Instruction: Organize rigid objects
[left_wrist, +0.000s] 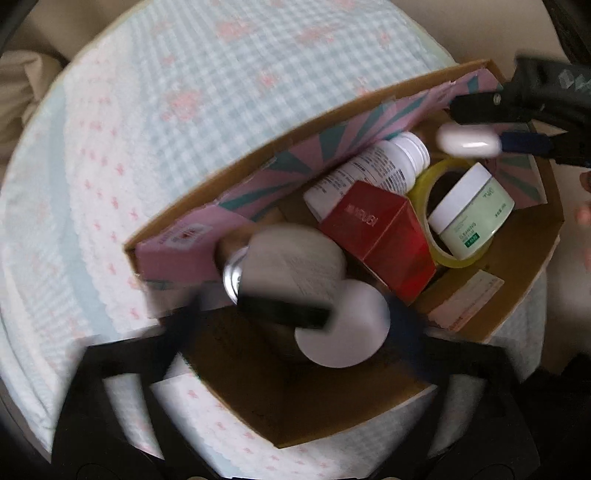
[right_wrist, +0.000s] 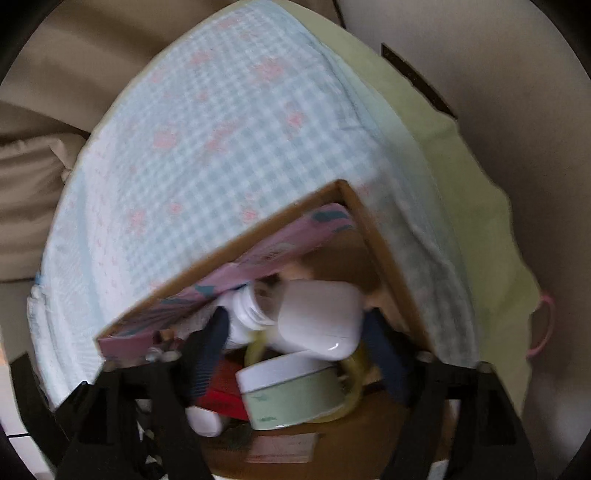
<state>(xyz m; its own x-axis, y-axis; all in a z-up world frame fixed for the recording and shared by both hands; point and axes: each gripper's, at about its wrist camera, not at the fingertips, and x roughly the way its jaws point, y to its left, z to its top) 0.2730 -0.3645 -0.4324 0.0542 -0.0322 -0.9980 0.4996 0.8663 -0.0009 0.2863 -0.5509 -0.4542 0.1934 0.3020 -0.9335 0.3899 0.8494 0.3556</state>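
Note:
A cardboard box sits on a checked cloth. Inside lie a white pill bottle, a red carton, a yellow tape roll and a green jar with a white lid. My left gripper is over the box's near end; a white bottle with a silver collar lies between its fingers. My right gripper is shut on a white earbud case above the jar. The case also shows in the left wrist view.
A pink and teal box leans along the far inner wall. A paper label lies on the box floor. The cloth covers a cushion with a yellow-green edge. Beige upholstery surrounds it.

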